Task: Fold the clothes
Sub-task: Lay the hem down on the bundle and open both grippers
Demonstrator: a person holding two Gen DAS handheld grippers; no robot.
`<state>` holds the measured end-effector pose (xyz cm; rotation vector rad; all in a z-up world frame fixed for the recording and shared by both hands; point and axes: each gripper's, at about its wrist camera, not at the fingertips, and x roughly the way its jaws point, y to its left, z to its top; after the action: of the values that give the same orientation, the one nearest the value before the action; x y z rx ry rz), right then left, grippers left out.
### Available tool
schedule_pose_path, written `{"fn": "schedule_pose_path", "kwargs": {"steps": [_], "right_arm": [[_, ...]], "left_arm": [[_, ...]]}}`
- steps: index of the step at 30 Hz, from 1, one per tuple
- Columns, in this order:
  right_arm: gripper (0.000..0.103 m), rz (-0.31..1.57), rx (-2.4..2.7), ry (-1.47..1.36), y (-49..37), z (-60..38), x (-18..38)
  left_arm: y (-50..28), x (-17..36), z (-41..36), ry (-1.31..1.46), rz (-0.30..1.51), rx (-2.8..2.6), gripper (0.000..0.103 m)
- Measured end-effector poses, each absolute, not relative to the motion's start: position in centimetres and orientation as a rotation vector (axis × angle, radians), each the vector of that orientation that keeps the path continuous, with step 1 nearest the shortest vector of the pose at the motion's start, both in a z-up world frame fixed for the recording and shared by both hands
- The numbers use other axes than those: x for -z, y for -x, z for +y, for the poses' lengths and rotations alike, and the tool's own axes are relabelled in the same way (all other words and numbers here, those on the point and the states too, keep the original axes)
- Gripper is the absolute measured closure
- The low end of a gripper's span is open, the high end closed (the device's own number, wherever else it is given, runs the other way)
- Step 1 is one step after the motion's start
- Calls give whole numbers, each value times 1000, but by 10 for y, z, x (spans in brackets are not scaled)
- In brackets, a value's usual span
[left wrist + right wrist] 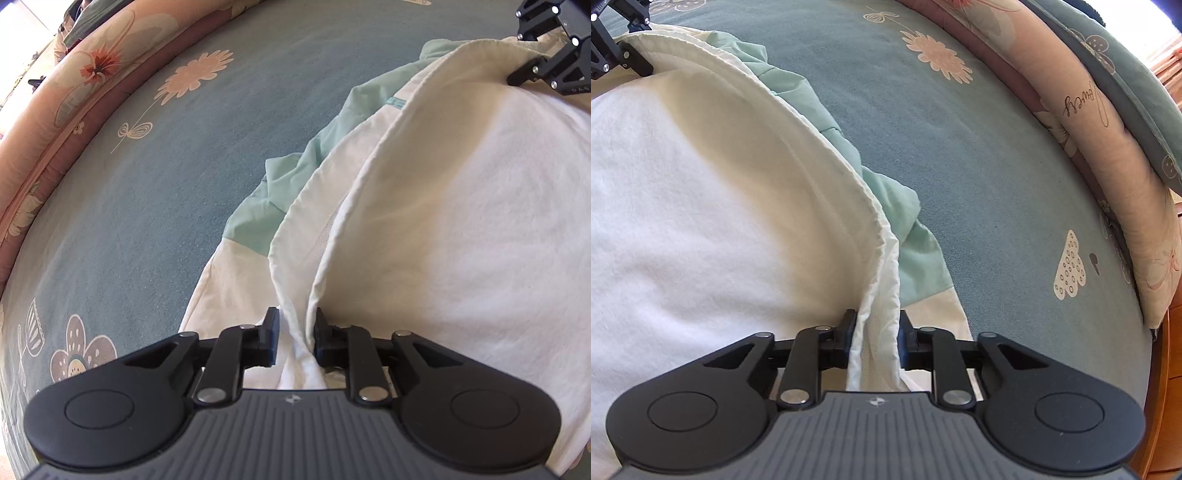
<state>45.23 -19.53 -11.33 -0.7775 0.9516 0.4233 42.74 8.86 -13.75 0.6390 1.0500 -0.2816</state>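
Observation:
A white garment [461, 206] with mint-green panels [325, 147] lies on a blue flowered bedsheet [166, 184]. My left gripper [295, 332] is shut on a bunched white edge of the garment, fabric pinched between its fingers. My right gripper [875, 332] is shut on the opposite end of the same white edge [879, 295]. The hem stretches in an arc between the two grippers. The right gripper also shows in the left wrist view [528, 72], top right; the left gripper shows in the right wrist view [631, 62], top left. The garment [701, 177] fills the left there.
A pink flowered quilt roll [55, 110] runs along the bed's far side, also in the right wrist view [1115, 155], with a blue-grey pillow [1108, 70] on it. A wooden edge [1163, 387] shows at the right.

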Motion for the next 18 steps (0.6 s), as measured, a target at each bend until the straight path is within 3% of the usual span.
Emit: {"fn": "schedule_pose_path", "kwargs": {"steps": [1,3,8,18], "right_arm": [[46,938,-394,777,-455,-198,110],[38,934,-365,743,-457,-209,100],[34,952,-298,641,-446,-246,71],[34,1051,-182,271,-389,-315,48]], "left_arm": [[-427,134,90,-637,1048,265,63],[-426,125,95,-619,1039,246,57],[-412,95,107,-595,1006,220,45],[-386,33,129,-441,931,53,45]]}}
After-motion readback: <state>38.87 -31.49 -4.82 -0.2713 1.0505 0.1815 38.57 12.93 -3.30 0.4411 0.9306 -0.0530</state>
